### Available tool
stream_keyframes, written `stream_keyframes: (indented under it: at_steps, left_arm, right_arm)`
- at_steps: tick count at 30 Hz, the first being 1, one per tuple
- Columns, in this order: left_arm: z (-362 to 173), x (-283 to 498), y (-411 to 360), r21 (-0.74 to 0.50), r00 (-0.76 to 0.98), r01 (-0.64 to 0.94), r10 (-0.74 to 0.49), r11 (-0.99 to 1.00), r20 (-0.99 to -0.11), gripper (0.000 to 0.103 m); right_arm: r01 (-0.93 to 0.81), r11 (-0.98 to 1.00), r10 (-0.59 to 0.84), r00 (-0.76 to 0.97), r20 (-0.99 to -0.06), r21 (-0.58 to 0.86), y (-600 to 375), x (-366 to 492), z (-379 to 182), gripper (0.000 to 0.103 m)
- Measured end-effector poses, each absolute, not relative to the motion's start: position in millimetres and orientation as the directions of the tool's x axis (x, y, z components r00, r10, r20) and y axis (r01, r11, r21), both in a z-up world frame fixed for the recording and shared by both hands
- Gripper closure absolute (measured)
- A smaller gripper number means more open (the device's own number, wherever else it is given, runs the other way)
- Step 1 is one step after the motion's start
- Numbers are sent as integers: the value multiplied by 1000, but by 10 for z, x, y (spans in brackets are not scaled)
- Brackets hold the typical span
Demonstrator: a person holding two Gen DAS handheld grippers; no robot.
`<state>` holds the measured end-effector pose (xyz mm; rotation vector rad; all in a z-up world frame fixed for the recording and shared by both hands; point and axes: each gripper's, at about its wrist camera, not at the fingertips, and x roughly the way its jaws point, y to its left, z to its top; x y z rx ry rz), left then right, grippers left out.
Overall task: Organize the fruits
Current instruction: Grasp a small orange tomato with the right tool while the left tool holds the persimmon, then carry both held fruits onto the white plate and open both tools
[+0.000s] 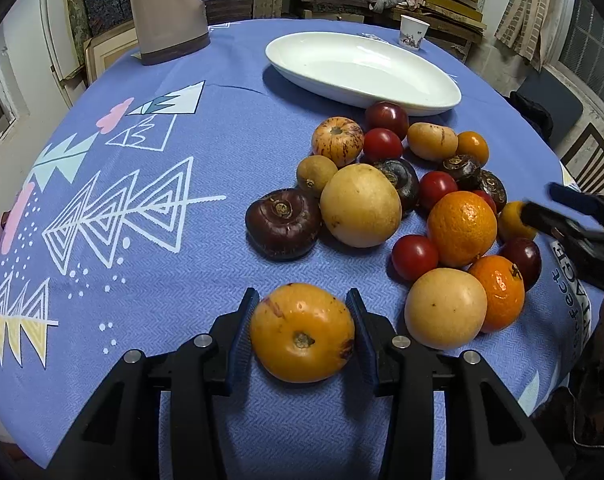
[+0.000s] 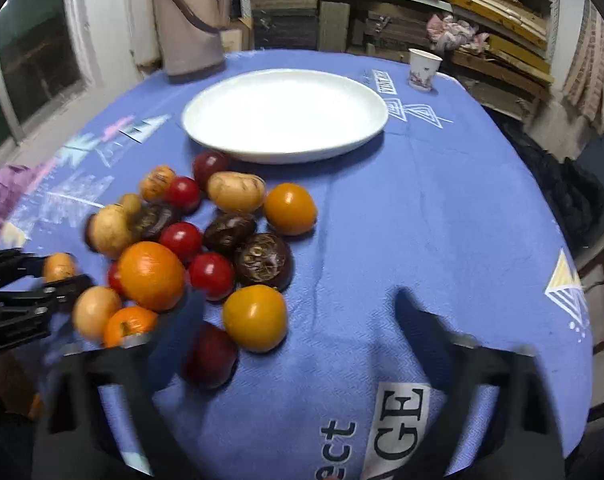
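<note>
My left gripper [image 1: 302, 312] is shut on an orange-yellow persimmon-like fruit [image 1: 302, 332], low over the blue tablecloth [image 1: 150, 280]. It also shows at the left edge of the right wrist view [image 2: 60, 267]. A pile of mixed fruits [image 1: 414, 200] lies to its right: oranges, red tomatoes, dark water chestnuts, pale round fruits. An empty white oval plate [image 1: 362, 68] stands beyond the pile, and shows in the right wrist view [image 2: 286, 114]. My right gripper [image 2: 298, 312] is open and blurred, near a yellow fruit [image 2: 255, 317] at the pile's near edge.
A tall beige thermos [image 1: 168, 8] stands at the table's far left. A paper cup [image 1: 412, 32] stands at the far edge beyond the plate. Shelves of boards line the back wall. A chair [image 1: 594, 160] stands at the right.
</note>
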<state>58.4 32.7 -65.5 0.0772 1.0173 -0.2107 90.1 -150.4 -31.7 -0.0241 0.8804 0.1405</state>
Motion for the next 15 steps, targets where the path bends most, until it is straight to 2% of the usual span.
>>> stream_keyframes:
  at_steps: [3, 6, 9, 10, 11, 12, 15]
  left_arm:
    - [-661, 580, 317, -25, 509, 216, -135, 976, -850, 58]
    - [-660, 578, 329, -33, 508, 220, -144, 975, -849, 58]
    - [-657, 580, 336, -38, 508, 222, -149, 974, -849, 58]
    - [-657, 581, 335, -38, 508, 223, -149, 974, -849, 58]
    - [-658, 582, 336, -38, 508, 223, -149, 974, -848, 58]
    - [-657, 582, 335, -38, 508, 223, -150, 974, -848, 58]
    - [-657, 583, 350, -48, 506, 225, -159, 973, -848, 58]
  right_arm:
    - [-146, 989, 119, 610, -783, 36, -1449, 946, -335, 38]
    - [-157, 986, 135, 574, -808, 53, -1427, 968, -384, 33]
    - [-151, 986, 140, 567, -812, 64, -1431, 969, -386, 32]
    - [-159, 984, 153, 562, -813, 75, -1425, 969, -385, 41]
    - [-169, 981, 171, 550, -817, 92, -1415, 971, -397, 60]
    - [-174, 978, 194, 528, -827, 118, -1412, 988, -428, 66]
    - [-175, 977, 196, 517, -833, 121, -1403, 979, -445, 66]
